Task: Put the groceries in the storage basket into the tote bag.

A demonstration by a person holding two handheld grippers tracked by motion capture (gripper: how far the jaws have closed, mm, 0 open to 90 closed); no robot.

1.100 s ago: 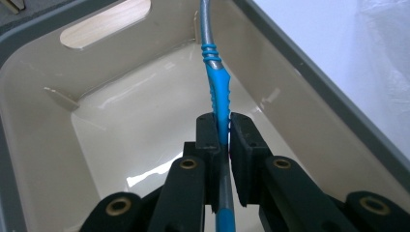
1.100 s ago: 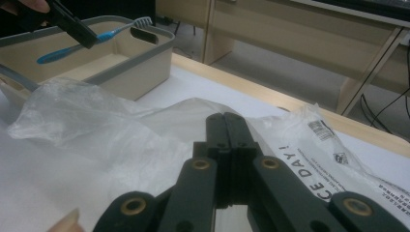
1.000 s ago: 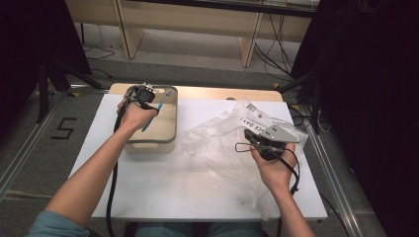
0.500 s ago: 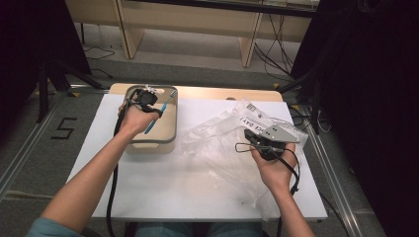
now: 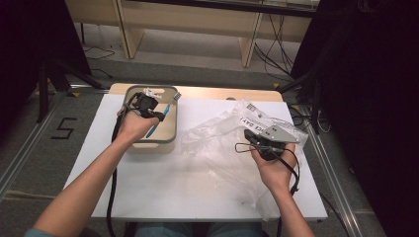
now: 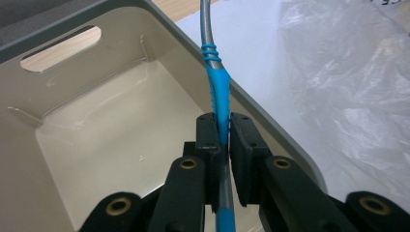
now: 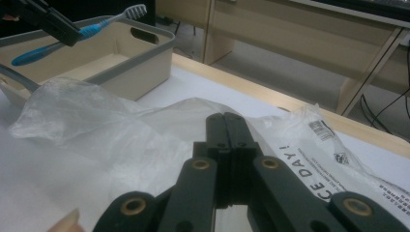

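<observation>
My left gripper [image 6: 220,126] was clamped on the blue toothbrush [image 6: 216,92] over the beige bin [image 5: 169,137]; right gripper [image 7: 226,126] was shut, probably pinching the plastic bag [image 7: 96,121].

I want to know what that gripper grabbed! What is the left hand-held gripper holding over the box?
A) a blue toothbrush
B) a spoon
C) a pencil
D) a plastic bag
A: the left hand-held gripper is clamped on the blue toothbrush, above the beige box.
</observation>
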